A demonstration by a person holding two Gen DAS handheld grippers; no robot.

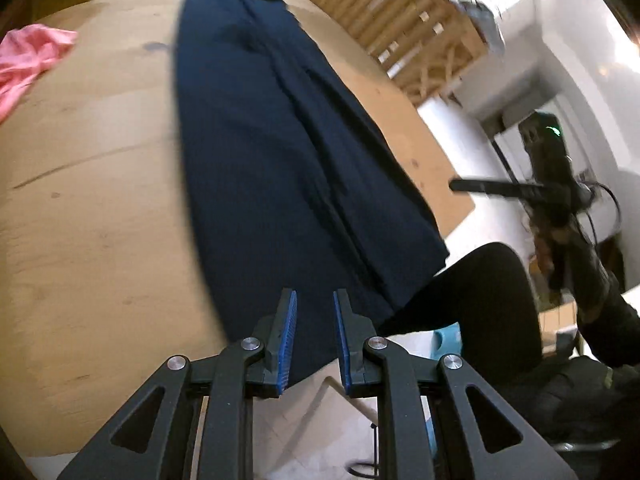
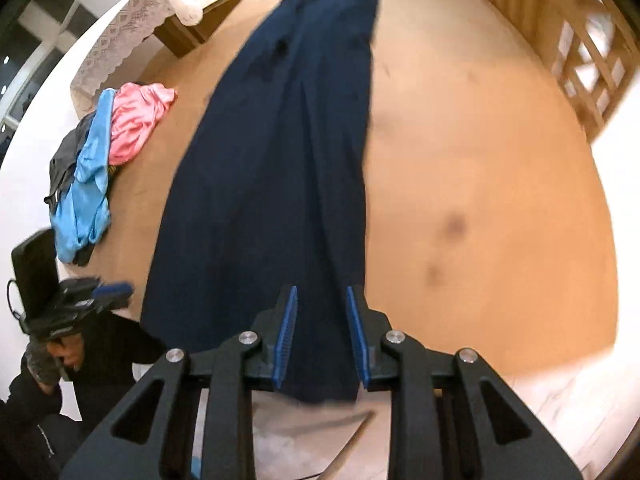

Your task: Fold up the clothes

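A long navy garment (image 1: 280, 152) lies flat along the wooden table (image 1: 88, 208), folded lengthwise, its near end hanging over the table's front edge. It also shows in the right wrist view (image 2: 272, 184). My left gripper (image 1: 315, 300) is open and empty, above the garment's near end. My right gripper (image 2: 322, 296) is open and empty, above the garment's near right corner. The left gripper also shows at the left of the right wrist view (image 2: 108, 294); the right gripper shows at the right of the left wrist view (image 1: 460, 186).
A pile of pink (image 2: 138, 120), light blue (image 2: 86, 184) and dark clothes lies at the table's left edge; the pink one shows in the left wrist view (image 1: 28, 64). A wooden lattice (image 2: 588, 60) stands beyond the far right. The person's dark-clad leg (image 1: 472, 300) is by the front edge.
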